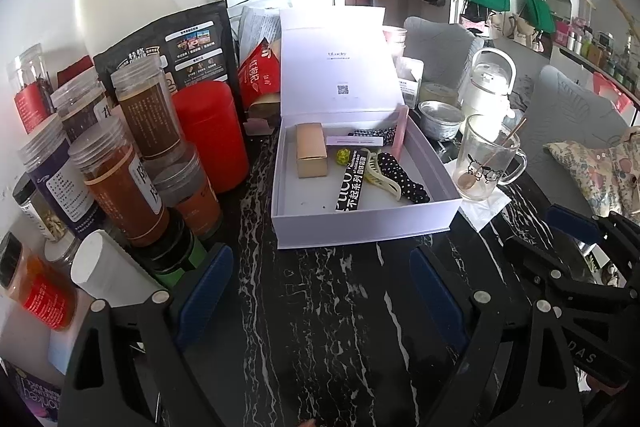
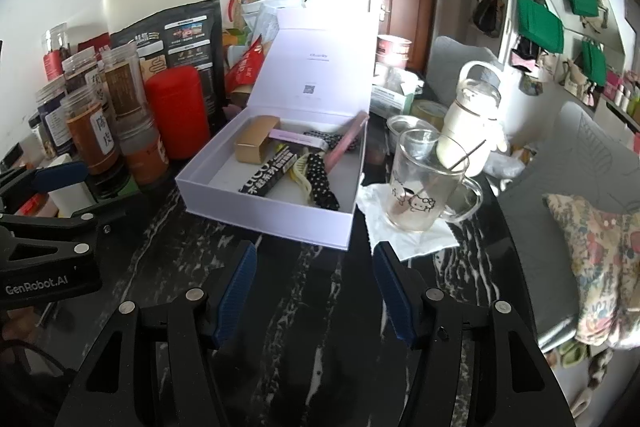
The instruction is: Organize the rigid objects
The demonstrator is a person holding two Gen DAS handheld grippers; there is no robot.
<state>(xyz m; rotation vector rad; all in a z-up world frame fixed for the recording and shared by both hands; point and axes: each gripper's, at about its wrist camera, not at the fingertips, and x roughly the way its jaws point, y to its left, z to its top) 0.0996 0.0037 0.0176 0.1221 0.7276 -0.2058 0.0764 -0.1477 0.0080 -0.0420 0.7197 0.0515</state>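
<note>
An open white box point(image 1: 360, 223) point(image 2: 256, 205) with its lid up stands on the black marble table. Inside lie a gold carton point(image 1: 311, 155) point(image 2: 256, 141), a black labelled strip point(image 1: 352, 187) point(image 2: 266, 177), a cream hair claw point(image 1: 384, 179) point(image 2: 302, 179), a dotted black hair band point(image 1: 404, 179) point(image 2: 322, 183) and a pink stick point(image 1: 398, 133) point(image 2: 346, 143). My left gripper point(image 1: 320, 283) is open and empty, short of the box's front wall. My right gripper point(image 2: 316, 287) is open and empty, also short of the box. Each gripper shows at the other view's edge.
Several spice jars point(image 1: 120, 183) point(image 2: 90, 135) and a red canister point(image 1: 214, 135) point(image 2: 178, 111) crowd the left. A glass mug point(image 1: 486, 159) point(image 2: 424, 183) with a spoon stands on a tissue right of the box. A white bottle point(image 2: 468, 123) and metal cup point(image 1: 440, 119) stand behind it.
</note>
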